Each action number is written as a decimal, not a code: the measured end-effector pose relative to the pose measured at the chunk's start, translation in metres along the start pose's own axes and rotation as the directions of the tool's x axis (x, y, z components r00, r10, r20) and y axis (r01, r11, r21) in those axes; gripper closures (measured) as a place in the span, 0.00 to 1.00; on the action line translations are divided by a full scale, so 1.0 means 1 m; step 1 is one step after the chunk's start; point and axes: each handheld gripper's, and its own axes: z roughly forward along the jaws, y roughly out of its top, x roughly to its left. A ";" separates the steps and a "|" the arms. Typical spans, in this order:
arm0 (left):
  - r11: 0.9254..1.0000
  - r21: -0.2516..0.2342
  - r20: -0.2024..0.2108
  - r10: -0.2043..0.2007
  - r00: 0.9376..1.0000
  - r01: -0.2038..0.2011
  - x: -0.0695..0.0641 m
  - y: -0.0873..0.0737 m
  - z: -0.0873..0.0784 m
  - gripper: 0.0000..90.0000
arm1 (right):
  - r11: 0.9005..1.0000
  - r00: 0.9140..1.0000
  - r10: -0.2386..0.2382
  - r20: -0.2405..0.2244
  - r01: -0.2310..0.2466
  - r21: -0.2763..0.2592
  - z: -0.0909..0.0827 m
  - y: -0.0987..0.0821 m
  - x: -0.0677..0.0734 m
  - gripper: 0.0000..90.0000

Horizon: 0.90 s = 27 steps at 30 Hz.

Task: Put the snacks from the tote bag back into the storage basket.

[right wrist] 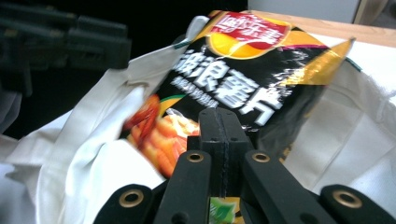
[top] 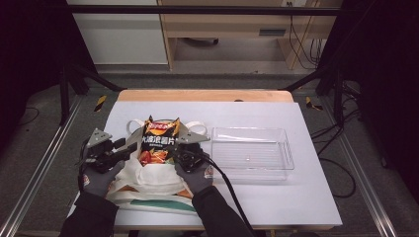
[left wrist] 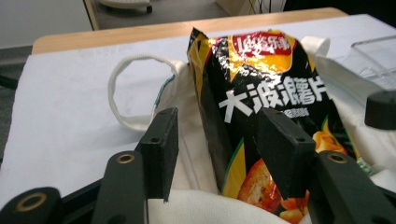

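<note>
High view: fixed above my side, looking forward and down over the whole table (top: 257,197). My two gripper views ride close, facing along my jaws; all three share the chip bag (top: 159,140).

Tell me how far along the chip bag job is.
Partway. The chip bag stands half inside the white tote bag. The right gripper is shut on its lower edge; the left gripper straddles the tote's rim, fingers apart. The clear tray holds nothing.

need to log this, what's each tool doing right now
left tool: open, jaws either side of the chip bag edge
right tool: shut; whether it pinches anything can't be told
</note>
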 end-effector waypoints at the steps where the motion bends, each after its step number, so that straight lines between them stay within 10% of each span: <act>1: 1.000 -0.006 0.000 0.000 1.000 0.000 0.000 0.001 -0.002 0.53 | 1.000 1.000 -0.007 -0.003 0.007 0.000 -0.001 -0.001 0.002 1.00; 6: 1.000 -0.006 -0.007 0.005 1.000 -0.005 -0.001 0.001 -0.002 0.53 | 1.000 0.999 -0.001 0.049 0.001 -0.012 -0.001 -0.001 0.000 0.99; 14: 1.000 0.003 -0.016 0.006 1.000 -0.006 0.001 0.000 -0.001 0.53 | 0.994 0.978 0.061 0.200 -0.041 -0.102 0.010 0.022 -0.017 0.57; 21: 1.000 0.007 -0.018 0.001 1.000 -0.001 0.003 -0.001 -0.001 0.53 | 0.991 0.963 0.132 0.235 -0.120 -0.065 0.037 0.031 -0.037 0.45; 27: 1.000 0.013 -0.017 0.001 1.000 -0.001 0.003 -0.002 0.001 0.53 | 0.987 0.967 0.157 0.198 -0.156 -0.020 0.055 0.022 -0.043 0.50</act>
